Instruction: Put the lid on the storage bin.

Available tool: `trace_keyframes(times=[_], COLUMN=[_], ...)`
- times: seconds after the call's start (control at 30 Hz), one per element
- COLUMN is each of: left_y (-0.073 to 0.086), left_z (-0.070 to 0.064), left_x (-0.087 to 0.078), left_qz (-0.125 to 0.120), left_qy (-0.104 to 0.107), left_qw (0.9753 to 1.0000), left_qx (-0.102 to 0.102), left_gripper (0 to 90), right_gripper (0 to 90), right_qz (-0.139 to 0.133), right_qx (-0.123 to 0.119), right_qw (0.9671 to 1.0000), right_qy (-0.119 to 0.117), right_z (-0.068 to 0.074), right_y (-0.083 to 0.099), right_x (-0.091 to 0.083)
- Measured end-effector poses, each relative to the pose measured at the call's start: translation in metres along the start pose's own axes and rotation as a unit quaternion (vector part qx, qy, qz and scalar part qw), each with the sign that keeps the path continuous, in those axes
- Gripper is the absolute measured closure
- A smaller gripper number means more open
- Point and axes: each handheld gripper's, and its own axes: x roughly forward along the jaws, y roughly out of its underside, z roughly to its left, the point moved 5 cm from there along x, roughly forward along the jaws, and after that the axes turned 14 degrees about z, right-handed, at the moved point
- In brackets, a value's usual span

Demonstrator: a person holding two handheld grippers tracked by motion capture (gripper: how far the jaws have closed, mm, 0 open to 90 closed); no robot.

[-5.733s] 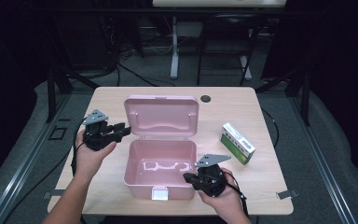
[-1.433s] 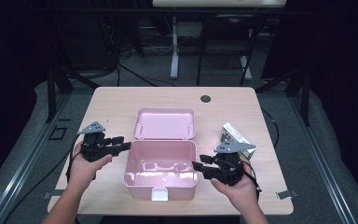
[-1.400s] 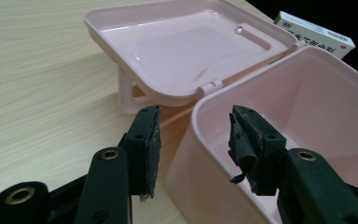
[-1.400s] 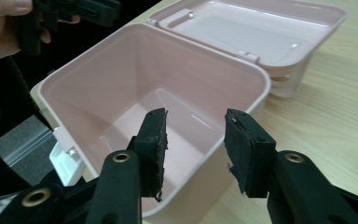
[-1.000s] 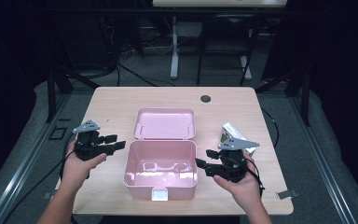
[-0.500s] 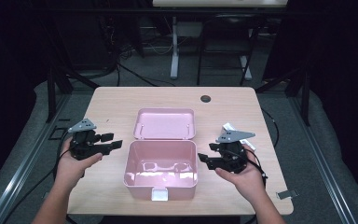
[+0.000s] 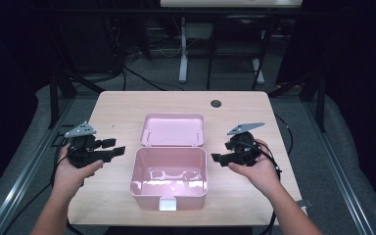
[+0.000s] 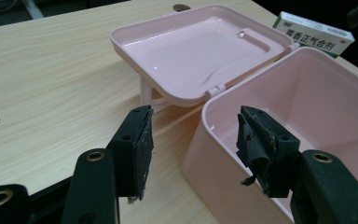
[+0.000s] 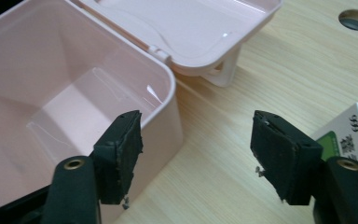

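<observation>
The pink box (image 7: 168, 172) stands open at the middle of the table (image 7: 127, 105), its lid (image 7: 173, 129) folded back flat on the far side and propped on its handle. The lower compartment is empty; only moulded ridges show on its floor.

Change noted: a few seconds ago the lid stood nearly upright with the left gripper (image 7: 111, 149) close to it and the right gripper (image 7: 219, 158) at the near right corner of the box. Since then the lid has dropped fully back, and both grippers have drawn outward, clear of the box on either side. The box itself has not shifted.

Fingers: in the left gripper view, the left gripper (image 8: 193, 147) has its fingers (image 8: 133, 144) spread apart and released, pointing at the left wall of the box and touching nothing. In the right gripper view, the right gripper (image 9: 198, 154) is likewise released, fingers (image 9: 284, 156) wide, aimed at the gap between the box and the medicine carton (image 9: 349, 128).

The carton lies on the table to the right of the box, just beside the right gripper.

Assessment: the opening step appears complete. The right gripper's position beside the carton suggests loading it into the box is the likely next step; no grasp has begun.
</observation>
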Motion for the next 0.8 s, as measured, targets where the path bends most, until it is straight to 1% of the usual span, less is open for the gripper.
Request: trace_keyframes(times=[0.07,0.2,0.3,0.33,0.4,0.47,0.53,0.6,0.63,0.7,0.8], left_y=[0.0,0.0,-0.001,-0.001,-0.001,-0.002,-0.003,-0.003,-0.004,-0.005,-0.006], left_z=[0.001,0.0,0.001,0.001,0.002,0.002,0.001,0.002,0.001,0.002,0.001], left_x=[-0.001,-0.001,-0.001,-0.001,-0.001,-0.001,-0.001,0.0,0.001,0.002,0.003], left_qz=[-0.003,0.0,0.0,0.0,-0.001,0.002,0.004,0.006,0.009,0.011,0.012], left_qy=[-0.002,-0.004,-0.005,-0.007,-0.007,-0.004,0.0,-0.004,-0.005,-0.006,-0.009], left_qw=[1.0,1.0,1.0,1.0,1.0,1.0,1.0,1.0,0.9999,0.9999,0.9999], left_qx=[-0.002,0.0,0.0,0.001,0.0,0.002,-0.002,-0.001,-0.004,-0.002,0.001], left_gripper=[44.7,43.7,43.1,43.1,43.0,42.9,42.9,40.8,39.7,37.3,32.9], right_gripper=[28.2,22.4,21.0,20.9,20.8,21.0,22.2,24.2,25.0,27.7,29.2], right_qz=[0.008,0.023,0.035,0.039,0.046,0.055,0.068,0.076,0.079,0.082,0.097], right_qx=[0.007,0.014,0.013,0.01,0.0,-0.001,-0.001,-0.003,0.0,0.009,0.013], right_qw=[0.9999,0.9996,0.9993,0.9992,0.9987,0.9982,0.9972,0.9964,0.9961,0.9958,0.9944], right_qy=[-0.003,0.001,0.001,0.006,0.019,0.026,0.033,0.038,0.04,0.039,0.04], right_z=[-0.005,-0.015,-0.021,-0.023,-0.026,-0.029,-0.032,-0.036,-0.038,-0.043,-0.05], right_y=[-0.002,-0.007,-0.009,-0.01,-0.011,-0.013,-0.014,-0.016,-0.016,-0.017,-0.016], right_x=[0.0,-0.002,-0.005,-0.005,-0.006,-0.005,-0.005,-0.004,-0.004,-0.004,-0.003])
